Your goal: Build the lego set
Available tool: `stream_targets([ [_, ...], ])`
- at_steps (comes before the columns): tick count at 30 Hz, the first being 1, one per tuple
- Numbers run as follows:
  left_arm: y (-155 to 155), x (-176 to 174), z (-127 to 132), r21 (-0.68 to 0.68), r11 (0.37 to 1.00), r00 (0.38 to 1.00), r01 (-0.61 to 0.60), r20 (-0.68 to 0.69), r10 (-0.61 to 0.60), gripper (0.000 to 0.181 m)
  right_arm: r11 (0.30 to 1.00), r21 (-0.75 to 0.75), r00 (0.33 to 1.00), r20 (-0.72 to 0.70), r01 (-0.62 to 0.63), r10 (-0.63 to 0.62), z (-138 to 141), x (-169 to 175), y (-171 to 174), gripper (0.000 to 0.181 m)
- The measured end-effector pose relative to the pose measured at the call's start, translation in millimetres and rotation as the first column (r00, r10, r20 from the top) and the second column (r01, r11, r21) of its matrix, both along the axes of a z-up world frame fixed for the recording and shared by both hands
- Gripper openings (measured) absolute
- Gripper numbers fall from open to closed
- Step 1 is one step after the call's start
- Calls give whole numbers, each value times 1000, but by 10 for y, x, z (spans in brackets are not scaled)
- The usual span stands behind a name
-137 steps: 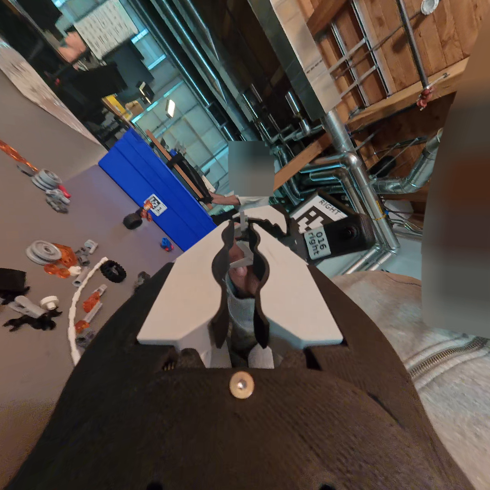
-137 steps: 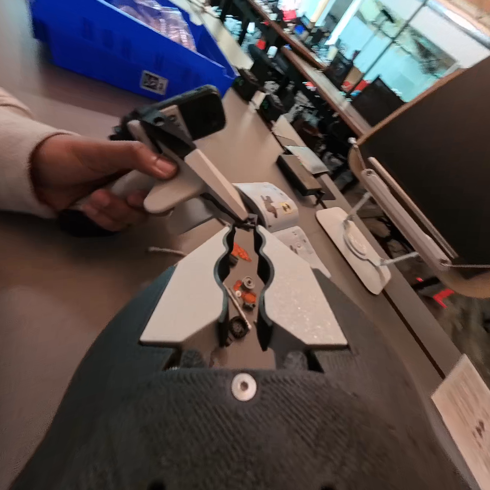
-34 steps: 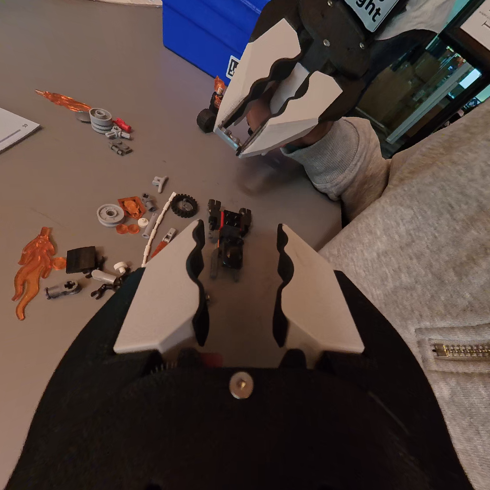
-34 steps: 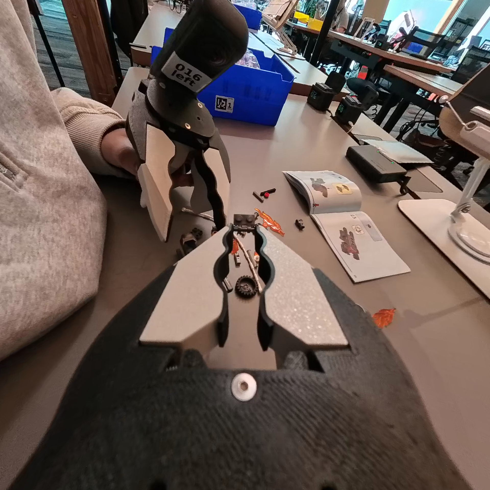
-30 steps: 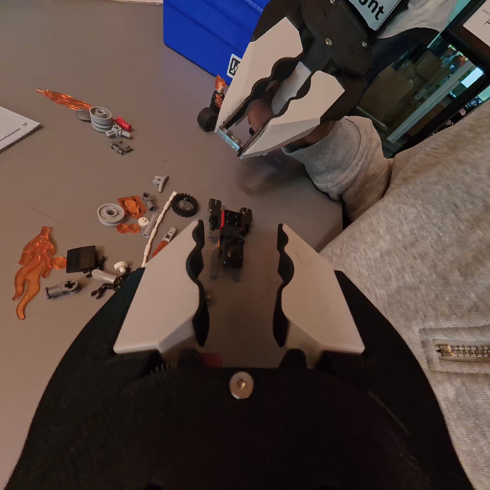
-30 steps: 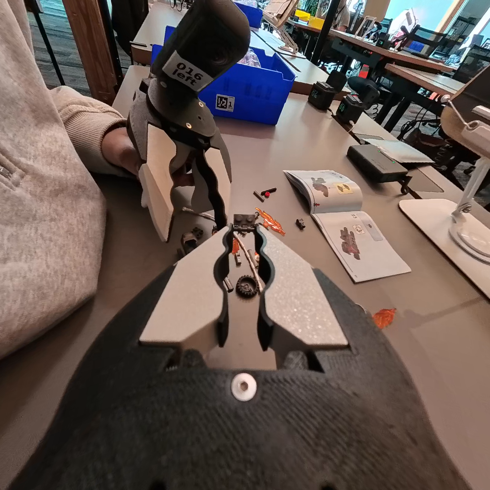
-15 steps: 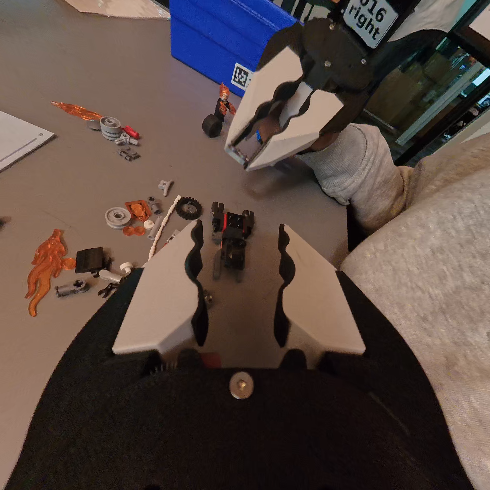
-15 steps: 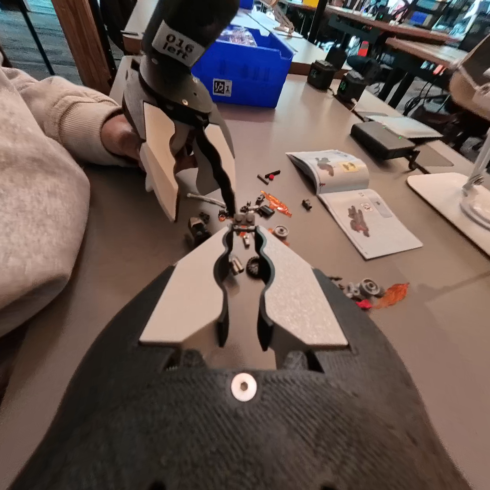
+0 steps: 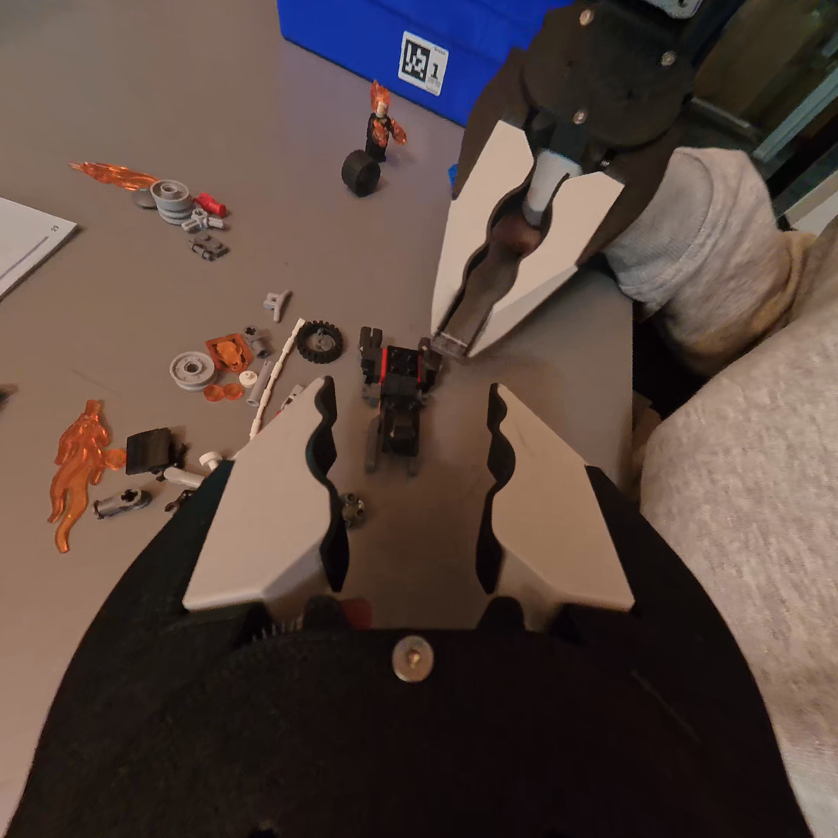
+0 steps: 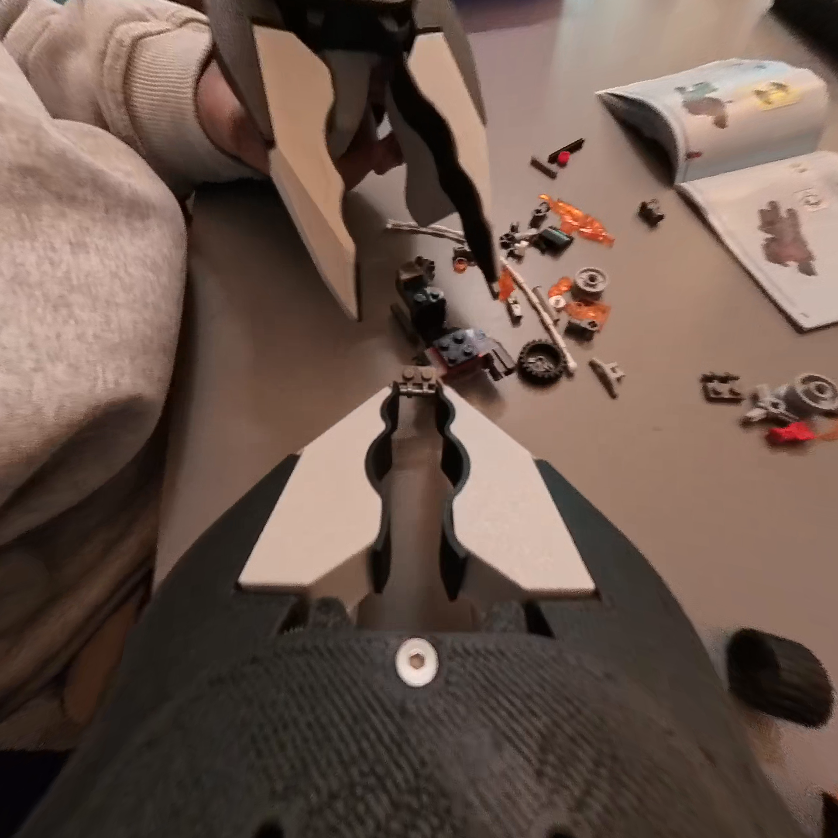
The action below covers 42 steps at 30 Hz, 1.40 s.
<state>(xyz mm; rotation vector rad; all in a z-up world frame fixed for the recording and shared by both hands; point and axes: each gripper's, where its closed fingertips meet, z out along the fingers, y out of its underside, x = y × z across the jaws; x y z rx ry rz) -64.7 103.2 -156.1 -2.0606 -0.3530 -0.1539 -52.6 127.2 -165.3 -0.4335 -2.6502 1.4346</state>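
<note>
A partly built lego model (image 9: 397, 399), black and dark grey with thin red stripes and studs on top, is seen lying on the grey bench (image 9: 281, 181) just ahead of the left tool (image 9: 410, 390), whose jaws are spread wide with nothing between them; in the right wrist view the same model (image 10: 446, 338) is shown between both tools. A small dark grey plate (image 10: 419, 380) with two studs is gripped at the very tips of the right tool (image 10: 418, 389), which is closed on it; in the left wrist view the right tool (image 9: 449, 343) is held just beside the model's far right corner, and whether the plate touches the model cannot be told. Loose pieces are scattered to the left of the model: a small black tyre (image 9: 319, 341), a grey wheel hub (image 9: 192, 369), orange flame pieces (image 9: 79, 458), a white chain (image 9: 274, 374) and a minifigure (image 9: 381, 122) standing behind a wide black tyre (image 9: 360, 172). A blue bin (image 9: 408, 41) is cut off by the top edge, so its contents are not seen. An open instruction booklet (image 10: 743, 131) is blurred; the bottom right corner of the right wrist view is also blurred, and a dark round object (image 10: 777, 675) there cannot be identified.
</note>
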Motion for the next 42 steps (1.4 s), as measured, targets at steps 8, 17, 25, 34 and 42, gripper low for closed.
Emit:
stream_targets([
  [8, -19, -149, -247, -221, 975, 971, 31, -224, -81, 55, 1000, 7, 1000, -24, -5, 5, 31, -48, 10, 14],
  [17, -25, -23, -325, -256, 943, 958, 213, -136, -253, 22, 987, 58, 988, -7, -151, 152, 52, -198, -48, 14],
  [25, -34, -11, -316, -241, 935, 954, 259, -89, -287, 22, 978, 83, 982, 0, -190, 190, -11, -202, -54, 14],
  [34, -31, -7, -312, -235, 934, 953, 270, -73, -294, 21, 966, 119, 973, 10, -230, 230, 8, -178, -69, 14],
  [42, -32, -8, -311, -233, 934, 954, 270, -69, -293, 22, 965, 138, 975, 13, -223, 223, 6, -204, -75, 20],
])
